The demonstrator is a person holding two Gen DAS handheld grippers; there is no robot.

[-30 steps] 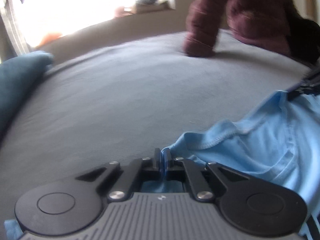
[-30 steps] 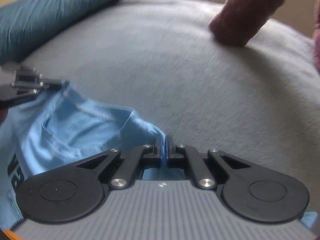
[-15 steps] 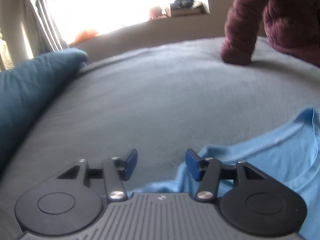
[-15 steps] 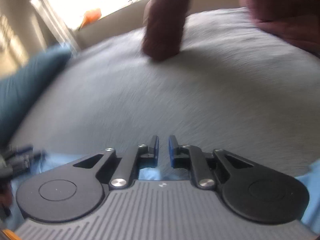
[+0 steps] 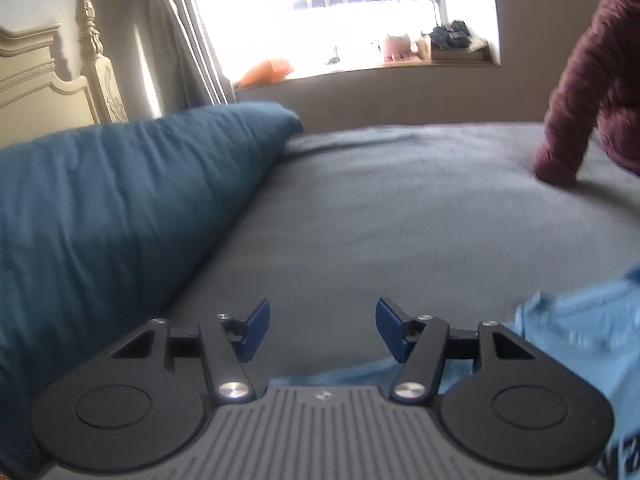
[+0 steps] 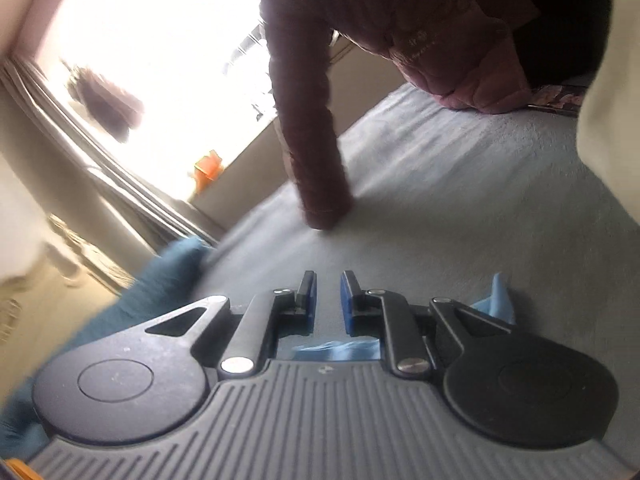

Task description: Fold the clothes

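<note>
- Left gripper [image 5: 322, 329]: jaws apart and opening, nothing betw. them — only the grey bed cover [image 5: 400, 208] shows in the gap.
- Right gripper [image 6: 328, 300]: narrow gap, jaws opening, no cloth betw. the blue pads [image 6: 346, 300]; view is tilted.
- Light blue T-shirt [image 5: 580, 328]: lies on the cover, low and to the right of the left gripper, part tucked under its body; in the right wrist view only slivers show [image 6: 496, 298], beside and below the fingers.
- Teal pillow [image 5: 120, 208]: on the bed's left side, below the cream headboard [image 5: 60, 76].
- Maroon padded jacket [image 5: 580, 92]: far right, sleeve cuff touching the cover.
- Bright window [image 5: 344, 16] behind — sill items too blurred to ID.
</note>
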